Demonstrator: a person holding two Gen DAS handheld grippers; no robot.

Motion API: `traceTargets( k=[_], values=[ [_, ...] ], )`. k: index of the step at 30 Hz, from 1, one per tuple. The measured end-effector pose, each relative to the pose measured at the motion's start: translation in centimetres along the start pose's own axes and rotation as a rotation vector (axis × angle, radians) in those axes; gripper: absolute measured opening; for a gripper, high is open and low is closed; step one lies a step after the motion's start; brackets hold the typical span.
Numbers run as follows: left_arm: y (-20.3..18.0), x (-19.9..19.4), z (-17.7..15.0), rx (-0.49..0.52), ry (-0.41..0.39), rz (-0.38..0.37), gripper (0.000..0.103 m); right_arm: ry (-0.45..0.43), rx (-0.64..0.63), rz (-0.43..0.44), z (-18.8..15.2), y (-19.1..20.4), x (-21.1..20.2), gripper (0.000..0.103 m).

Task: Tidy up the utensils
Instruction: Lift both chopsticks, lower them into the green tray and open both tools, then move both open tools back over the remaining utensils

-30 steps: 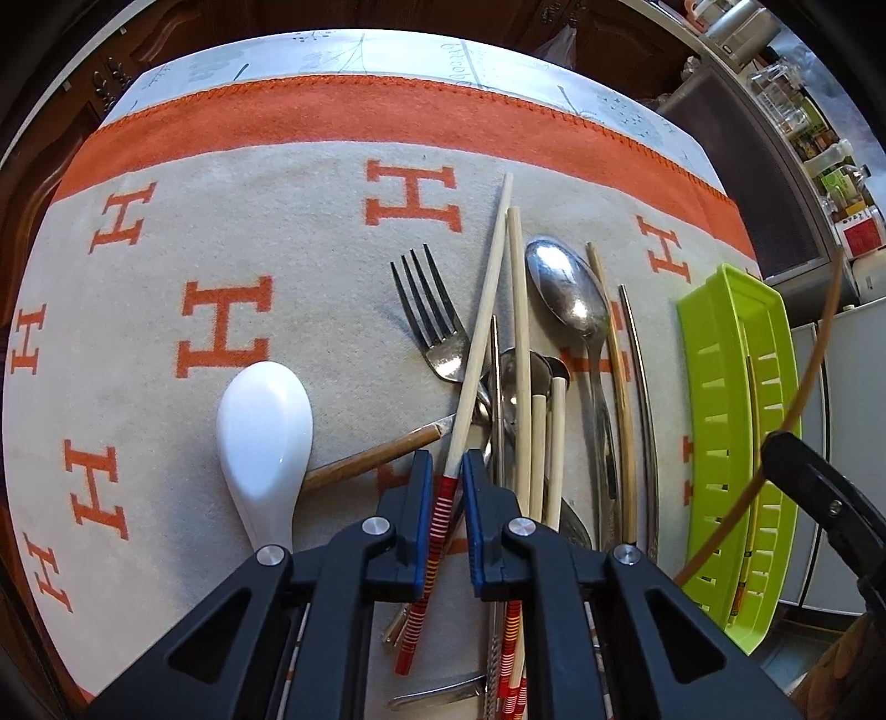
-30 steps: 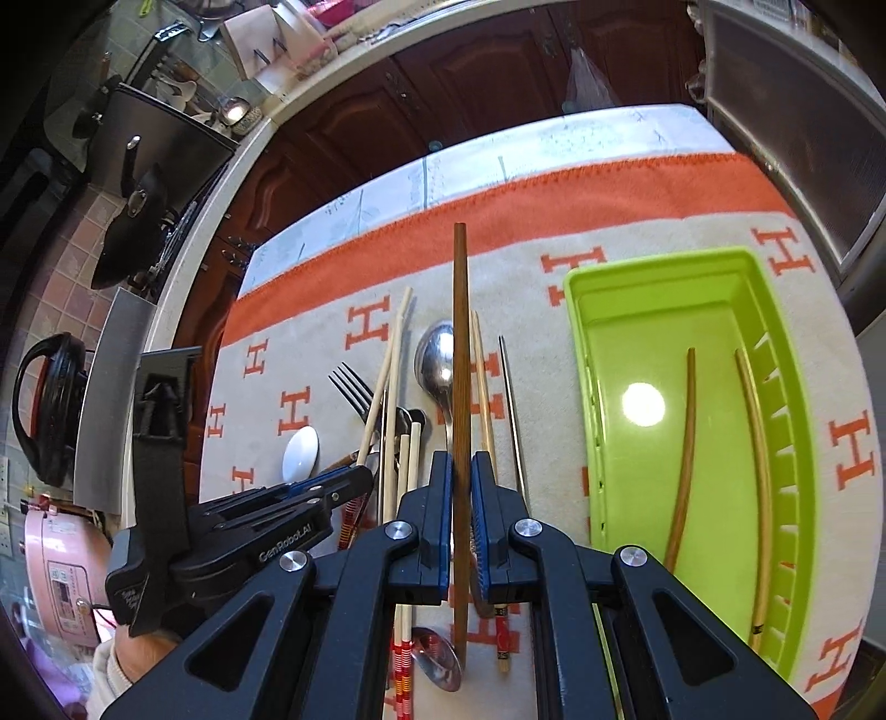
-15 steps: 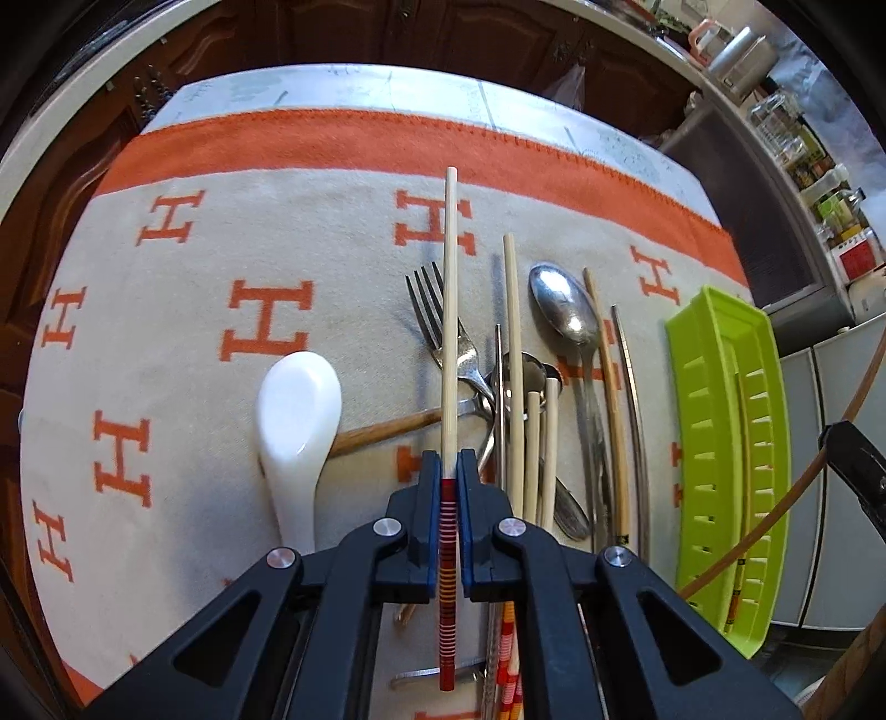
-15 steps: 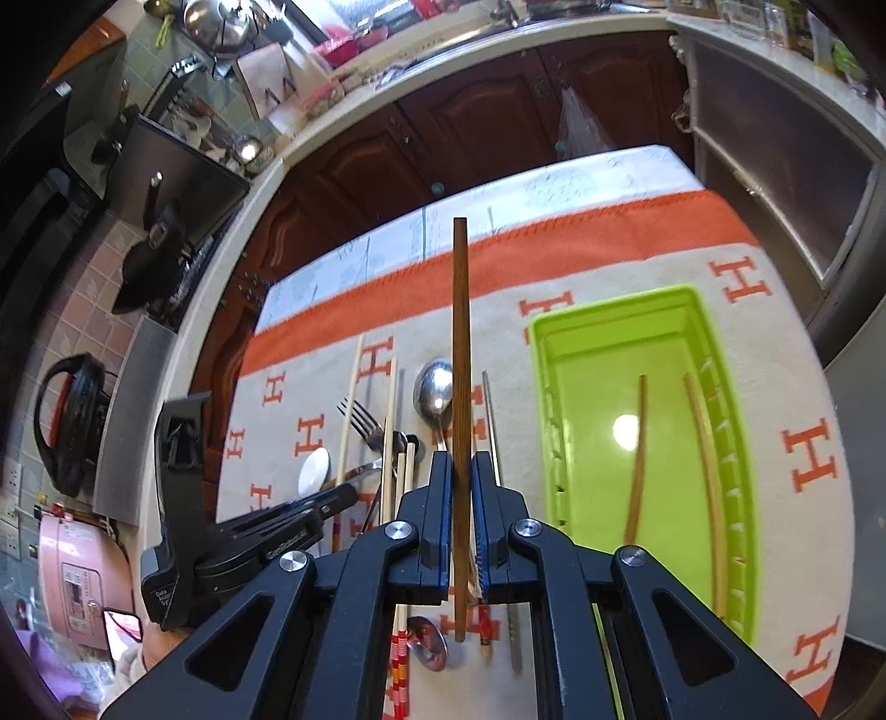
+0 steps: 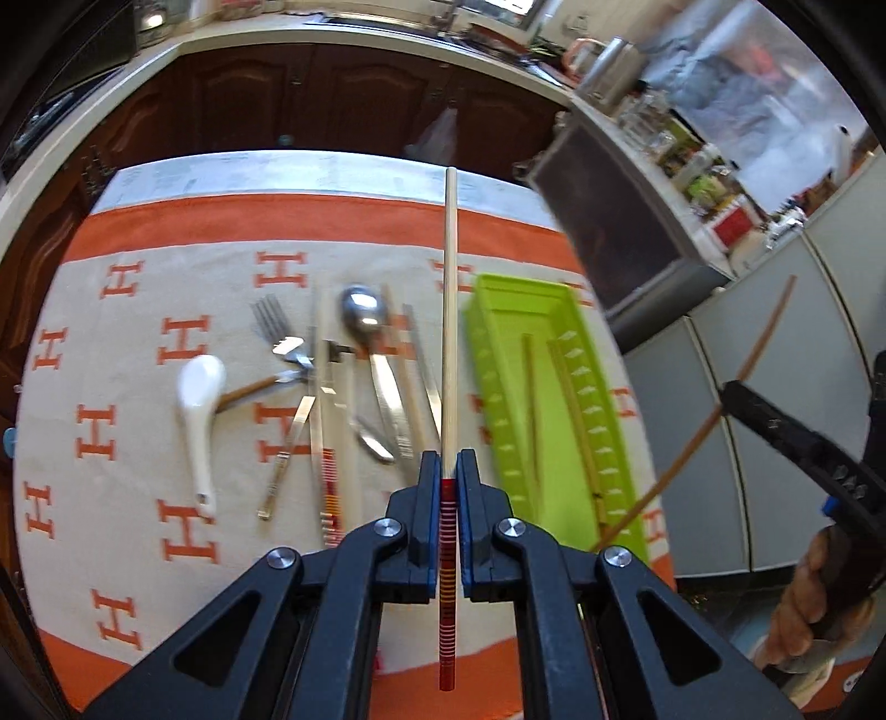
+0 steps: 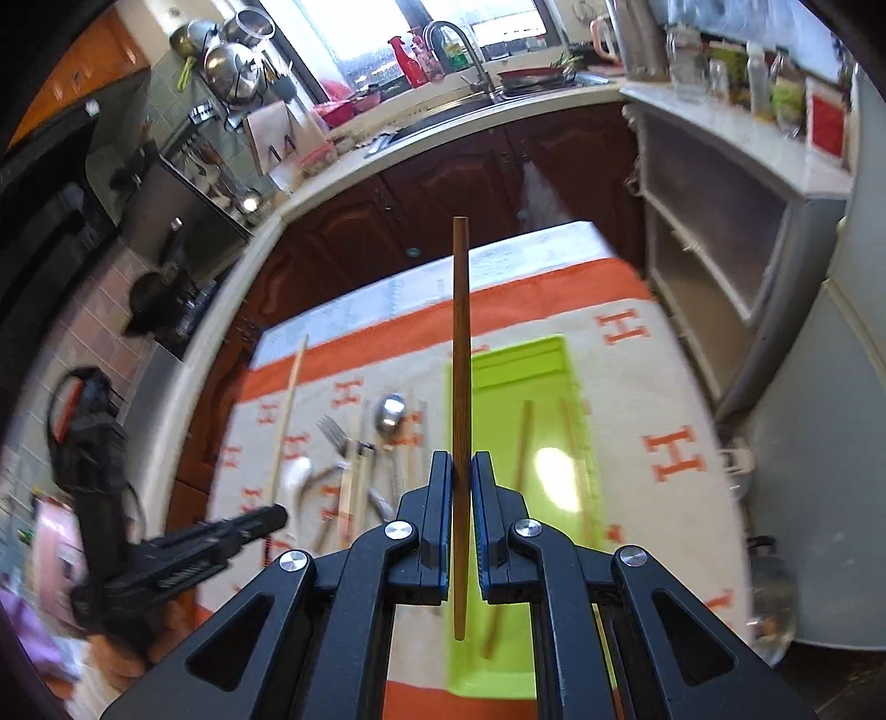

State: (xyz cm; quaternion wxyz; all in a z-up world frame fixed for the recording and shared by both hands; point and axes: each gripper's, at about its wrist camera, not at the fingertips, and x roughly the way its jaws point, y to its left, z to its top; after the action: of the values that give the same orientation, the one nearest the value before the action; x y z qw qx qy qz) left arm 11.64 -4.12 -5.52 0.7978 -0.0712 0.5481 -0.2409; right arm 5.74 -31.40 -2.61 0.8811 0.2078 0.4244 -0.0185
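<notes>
Table under beige orange-H cloth (image 5: 138, 421), green tray (image 5: 559, 421), white spoon (image 5: 199, 399), fork (image 5: 274, 327), metal spoon (image 5: 365, 321)

Both tools are raised off the table, left tool (image 5: 449, 471) and right tool (image 6: 460, 471) each clamped shut.

A kitchen: dark wooden cabinets (image 6: 443, 183) run beneath a pale countertop (image 6: 343, 160) with a sink faucet (image 6: 470, 50). A bright window (image 6: 432, 22) admits daylight above. Grey open shelving (image 6: 714, 221) stands at right.

dark cabinets (image 6: 443, 183) beneath a sink faucet (image 6: 465, 47).
</notes>
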Motion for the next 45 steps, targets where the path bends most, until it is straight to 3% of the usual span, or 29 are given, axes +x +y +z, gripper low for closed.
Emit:
traceTargets(
  k=[4, 9, 12, 17, 27, 31, 39, 41, 45],
  values=[
    [-3.0, 2.0, -0.2, 0.011, 0.026, -0.047, 0.003, 0.031, -0.077, -0.112, -1.8, -0.4, 0.0, 0.007],
    [-5.0, 5.0, -1.2, -0.006, 0.073, -0.068, 0.003, 0.111, -0.105, -0.165, -3.3, -1.5, 2.3, 0.007],
    [-5.5, 6.4, -1.4, -0.018, 0.091, -0.067, 0.003, 0.164, -0.040, -0.114, -3.2, -3.0, 4.0, 0.008],
    [-6.2, 7.8, -1.1, -0.026, 0.102, -0.068, 0.003, 0.168, 0.055, -0.060, -3.0, -5.2, 5.3, 0.024],
    [-7.1, 11.1, -1.0, -0.050, 0.164, -0.064, 0.004, 0.110, 0.222, -0.061, -1.9, -8.4, 6.4, 0.026],
    [-7.5, 11.2, -1.6, -0.033, 0.175, -0.045, 0.019, 0.102, 0.228, -0.072, -2.3, -8.7, 6.3, 0.027],
    [-6.7, 8.8, -2.6, 0.005, 0.145, -0.020, 0.030, 0.112, 0.209, -0.063, -3.4, -7.7, 6.1, 0.027],
    [-6.1, 8.0, -3.0, 0.008, 0.132, -0.011, 0.044, 0.122, 0.197, -0.061, -4.0, -7.1, 6.3, 0.027],
    [-5.0, 6.3, -3.7, 0.020, 0.084, 0.021, 0.046, 0.155, 0.175, -0.056, -5.4, -6.1, 6.9, 0.027]
  ],
)
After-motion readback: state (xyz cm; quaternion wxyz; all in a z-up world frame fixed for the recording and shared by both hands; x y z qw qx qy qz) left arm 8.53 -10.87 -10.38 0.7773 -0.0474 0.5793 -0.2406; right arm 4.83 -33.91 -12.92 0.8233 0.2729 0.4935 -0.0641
